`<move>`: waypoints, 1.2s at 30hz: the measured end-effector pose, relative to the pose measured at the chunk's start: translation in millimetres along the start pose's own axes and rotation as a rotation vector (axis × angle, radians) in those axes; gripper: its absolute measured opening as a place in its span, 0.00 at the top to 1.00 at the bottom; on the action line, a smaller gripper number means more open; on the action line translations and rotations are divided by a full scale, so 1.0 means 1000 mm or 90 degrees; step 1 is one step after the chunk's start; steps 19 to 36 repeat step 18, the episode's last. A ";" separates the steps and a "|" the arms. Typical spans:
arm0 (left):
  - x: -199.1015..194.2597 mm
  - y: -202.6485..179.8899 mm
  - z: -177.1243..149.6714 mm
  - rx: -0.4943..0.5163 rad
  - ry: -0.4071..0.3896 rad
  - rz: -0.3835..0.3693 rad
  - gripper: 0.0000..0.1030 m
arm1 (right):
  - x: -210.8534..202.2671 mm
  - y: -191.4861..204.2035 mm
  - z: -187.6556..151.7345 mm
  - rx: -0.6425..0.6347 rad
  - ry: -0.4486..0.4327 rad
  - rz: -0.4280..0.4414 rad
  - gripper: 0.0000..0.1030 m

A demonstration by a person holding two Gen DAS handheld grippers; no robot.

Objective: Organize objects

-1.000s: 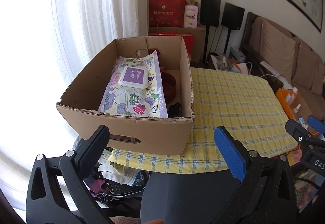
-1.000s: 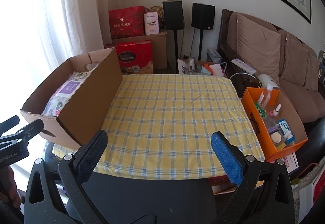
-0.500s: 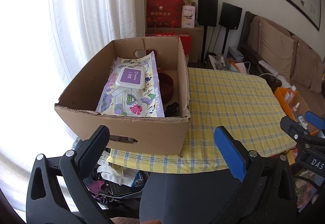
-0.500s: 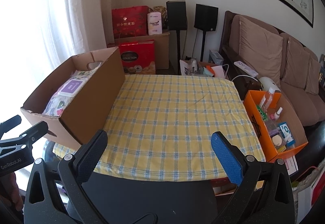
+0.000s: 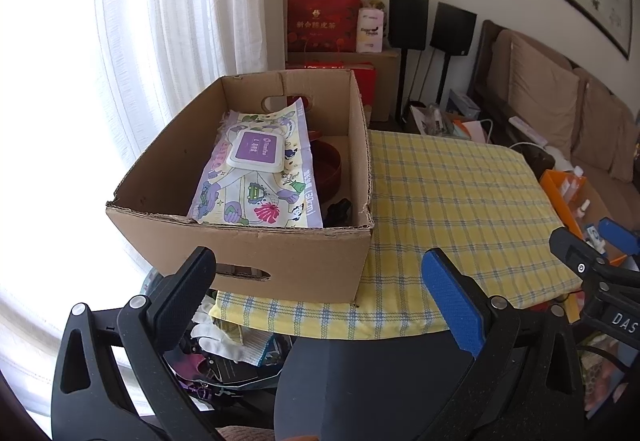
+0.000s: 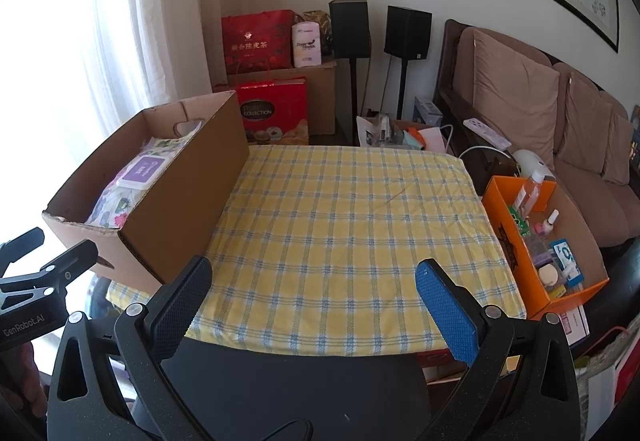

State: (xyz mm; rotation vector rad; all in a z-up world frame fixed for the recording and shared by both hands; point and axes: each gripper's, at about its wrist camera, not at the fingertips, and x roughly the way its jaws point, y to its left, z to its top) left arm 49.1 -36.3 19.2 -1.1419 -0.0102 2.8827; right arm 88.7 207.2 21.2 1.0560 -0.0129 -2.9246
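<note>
While both pairs of tongs hang spread and empty above the near edge of the worktop (image 6: 352, 233), a corrugated cardboard box (image 5: 256, 253) sits at its left end, one corner jutting past the yellow-and-blue checked cloth that covers the surface. The left tongs (image 5: 320, 281), one finger (image 5: 188, 281) faced in black grip texture and the other in blue, point at the box's near wall, where an oval hand slot is cut. The right tongs (image 6: 312, 289), built the same way, aim down the bare middle of the cloth, touching nothing.

Inside the box lies a soft, glossy pack of wet wipes (image 5: 256, 177), printed with purple and green cartoon figures and topped by a white rectangular flip lid with a purple label; it rests tilted, its far end propped against the back wall. Beside it, toward the box's right wall, a dark reddish round bowl (image 5: 330, 169) shows, with a small black object (image 5: 340, 211) in front that is too shadowed to make out.

Just off the worktop's right side stands an open orange carton (image 6: 508, 229) holding small bottles, a clear plastic flask and little packets. Behind the worktop, red gift boxes (image 6: 276, 113), two black speakers (image 6: 408, 33) on stands and a brown cushioned sofa (image 6: 520, 97) line the wall, with sheer white curtains (image 6: 100, 41) at left.
</note>
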 end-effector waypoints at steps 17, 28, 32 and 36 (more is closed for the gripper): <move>0.000 0.001 0.000 -0.001 0.000 0.007 0.00 | 0.001 0.002 0.000 0.001 0.002 0.005 0.00; 0.000 0.002 0.000 -0.002 0.001 0.006 0.00 | 0.001 0.002 0.000 0.001 0.002 0.005 0.00; 0.000 0.002 0.000 -0.002 0.001 0.006 0.00 | 0.001 0.002 0.000 0.001 0.002 0.005 0.00; 0.000 0.002 0.000 -0.002 0.001 0.006 0.00 | 0.001 0.002 0.000 0.001 0.002 0.005 0.00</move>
